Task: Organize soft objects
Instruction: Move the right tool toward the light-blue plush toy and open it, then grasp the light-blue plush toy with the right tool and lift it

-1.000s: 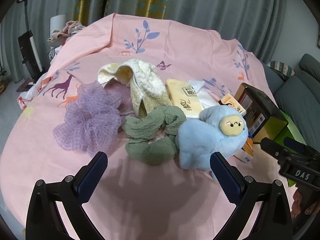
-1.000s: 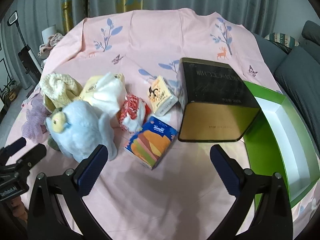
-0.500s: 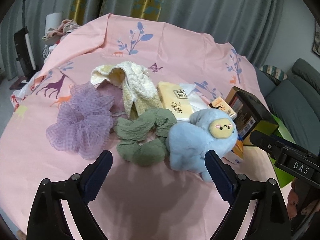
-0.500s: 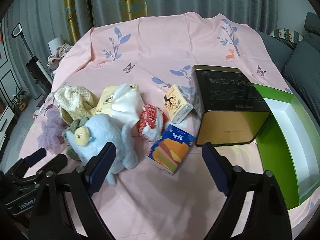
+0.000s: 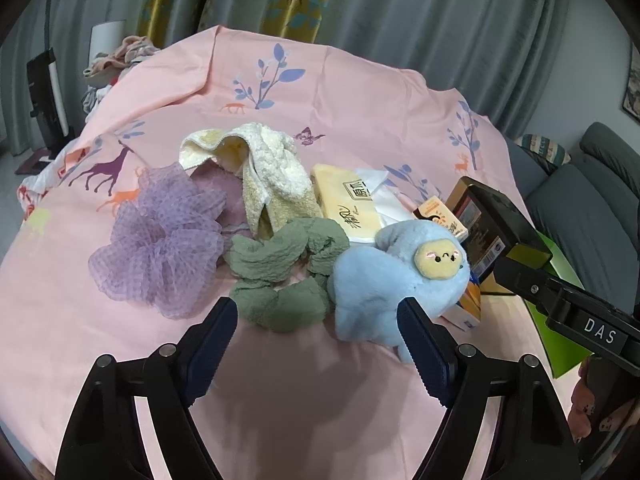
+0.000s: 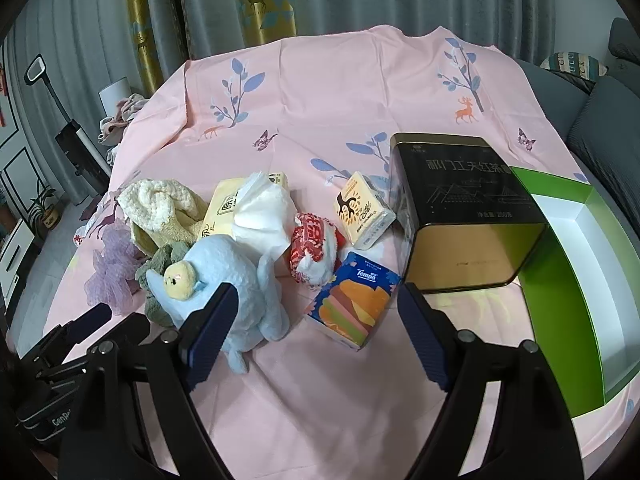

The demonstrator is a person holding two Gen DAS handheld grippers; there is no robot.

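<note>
1. left gripper (image 5: 318,334): jaws spread with nothing between them, having just been closing; the green scrunchie (image 5: 280,272) lies just beyond the gap at 12 o'clock, the blue plush (image 5: 392,280) touches the scrunchie at 1 o'clock, and the purple scrunchie (image 5: 160,240) is at 10 o'clock.
2. right gripper (image 6: 316,320): jaws spread and holding nothing, also just been closing; the tempo tissue pack (image 6: 356,300) sits just beyond the gap at 12 o'clock, with the plush beside the left finger.
3. cream towel (image 5: 260,168) lies beyond the scrunchies.
4. black-and-gold tin (image 6: 460,216) stands at 1 o'clock, closed.
5. green box (image 6: 560,280) at 3 o'clock, its white inside showing nothing in it.
</note>
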